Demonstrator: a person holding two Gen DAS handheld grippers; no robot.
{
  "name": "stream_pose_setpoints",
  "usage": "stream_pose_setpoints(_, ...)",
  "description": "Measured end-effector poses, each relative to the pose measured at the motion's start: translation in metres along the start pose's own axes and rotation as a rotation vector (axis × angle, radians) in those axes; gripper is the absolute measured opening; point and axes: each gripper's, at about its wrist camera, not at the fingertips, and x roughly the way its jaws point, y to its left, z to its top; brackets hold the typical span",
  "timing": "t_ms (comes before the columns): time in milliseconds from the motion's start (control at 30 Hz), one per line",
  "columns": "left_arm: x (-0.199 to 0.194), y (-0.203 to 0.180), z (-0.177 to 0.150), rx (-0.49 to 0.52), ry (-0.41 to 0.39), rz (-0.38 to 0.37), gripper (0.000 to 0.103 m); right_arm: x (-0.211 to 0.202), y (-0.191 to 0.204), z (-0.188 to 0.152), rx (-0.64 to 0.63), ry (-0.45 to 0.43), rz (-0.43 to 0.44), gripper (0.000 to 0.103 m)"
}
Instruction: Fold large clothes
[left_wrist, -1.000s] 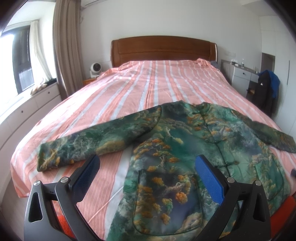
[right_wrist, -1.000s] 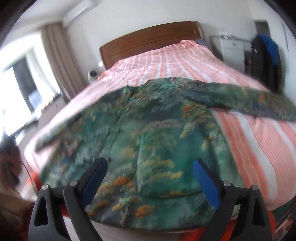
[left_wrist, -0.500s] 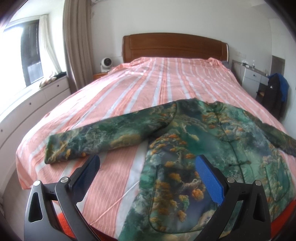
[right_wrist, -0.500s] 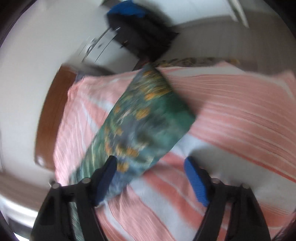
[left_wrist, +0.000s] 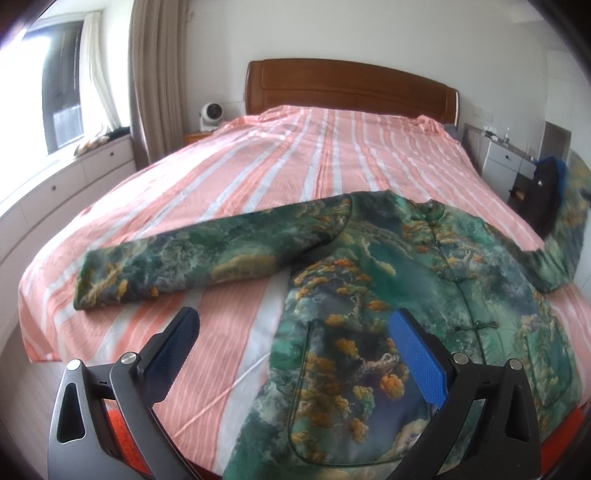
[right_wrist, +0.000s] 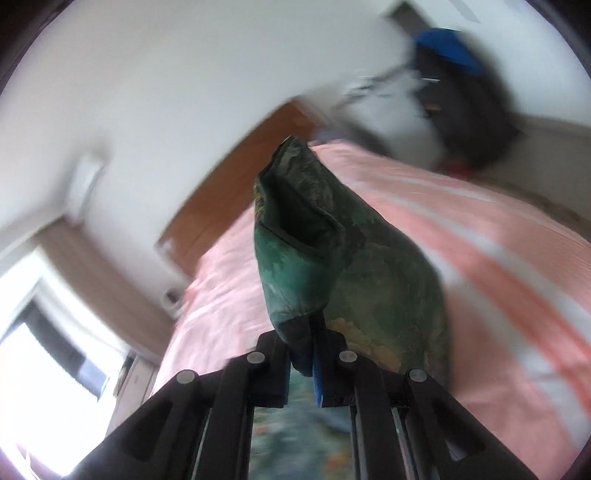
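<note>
Since the earlier frames our right tongs (right_wrist: 308, 354) have swung off the front of the jacket (left_wrist: 388, 295) to its right sleeve (right_wrist: 332, 258) and their jaws have just been closing; they are now clamped on the cuff end of that sleeve, with green fabric bunched between the blue pads, and the sleeve stands lifted above the bed (left_wrist: 295, 155). In the left wrist view the same sleeve shows raised at the far right edge of the bed, in front of a dark bag on a chair (left_wrist: 546, 192). Our left view has also slid sideways, so the jacket's left sleeve (left_wrist: 192, 266) now lies more toward the middle of the picture. Our left tongs (left_wrist: 295, 354) are apart, with nothing between the blue pads, and they hover over the foot edge of the bed, one pad above the striped sheet and the other above the jacket's front pocket. The jacket lies face up across the foot end of the bed, collar toward the wooden headboard (left_wrist: 351, 88), knot buttons running down its front, hem hanging at the foot edge. Its left sleeve stretches flat toward the bed's left edge, the cuff resting just inside that edge. A small white fan (left_wrist: 210, 114) stands near the head of the bed, beside the curtain (left_wrist: 159, 74). The right wrist view is blurred away from the tongs.
</note>
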Motion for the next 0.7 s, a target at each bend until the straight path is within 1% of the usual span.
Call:
stream_pose_setpoints(67,-0.003,0.004,-0.002,-0.014,-0.001,-0.008,0.103,0.031,0.066,-0.015,-0.091,0.049,0.089,0.01)
stream_pose_setpoints(100,-0.004,0.005,-0.003,-0.018,-0.002,-0.008,0.103,0.054,0.104,-0.029,-0.149,0.084,0.121,0.009)
stream_pose_setpoints(167,-0.006,0.012,-0.006,-0.033,0.0,-0.007,0.103,0.088,0.144,-0.055,-0.217,0.127,0.136,0.009)
stream_pose_setpoints(200,-0.007,0.014,-0.007,-0.039,0.002,-0.007,0.103,0.115,0.167,-0.078,-0.252,0.171,0.141,0.01)
stream_pose_setpoints(267,-0.007,0.021,-0.009,-0.056,0.01,-0.002,0.103,0.149,0.189,-0.113,-0.292,0.229,0.126,0.009)
stream_pose_setpoints(300,-0.006,0.024,-0.01,-0.061,0.015,-0.001,0.103,0.171,0.198,-0.139,-0.329,0.271,0.104,0.01)
stream_pose_setpoints(333,-0.005,0.026,-0.011,-0.065,0.021,0.001,0.103,0.185,0.199,-0.156,-0.349,0.3,0.087,0.01)
stream_pose_setpoints(367,-0.003,0.028,-0.012,-0.066,0.028,0.0,0.103,0.201,0.199,-0.179,-0.369,0.341,0.064,0.013)
stream_pose_setpoints(400,-0.002,0.029,-0.013,-0.066,0.033,-0.001,0.103,0.215,0.195,-0.2,-0.382,0.39,0.042,0.021)
stream_pose_setpoints(433,0.0,0.029,-0.014,-0.064,0.037,0.002,0.103,0.227,0.186,-0.221,-0.385,0.451,0.024,0.038)
stream_pose_setpoints(467,0.0,0.029,-0.014,-0.062,0.04,0.006,0.103,0.235,0.174,-0.238,-0.372,0.521,0.027,0.048)
stream_pose_setpoints(500,0.001,0.029,-0.015,-0.059,0.042,0.009,0.103,0.243,0.164,-0.254,-0.349,0.593,0.037,0.062)
stream_pose_setpoints(533,0.003,0.029,-0.016,-0.058,0.044,0.011,0.103,0.245,0.157,-0.264,-0.333,0.63,0.04,0.063)
stream_pose_setpoints(600,0.006,0.029,-0.017,-0.06,0.05,0.012,0.103,0.235,0.151,-0.268,-0.331,0.643,0.079,0.063)
stream_pose_setpoints(667,0.01,0.027,-0.019,-0.059,0.059,0.009,0.103,0.226,0.148,-0.247,-0.318,0.632,0.116,0.064)
stream_pose_setpoints(700,0.011,0.026,-0.019,-0.057,0.06,0.008,0.103,0.217,0.144,-0.236,-0.308,0.614,0.141,0.067)
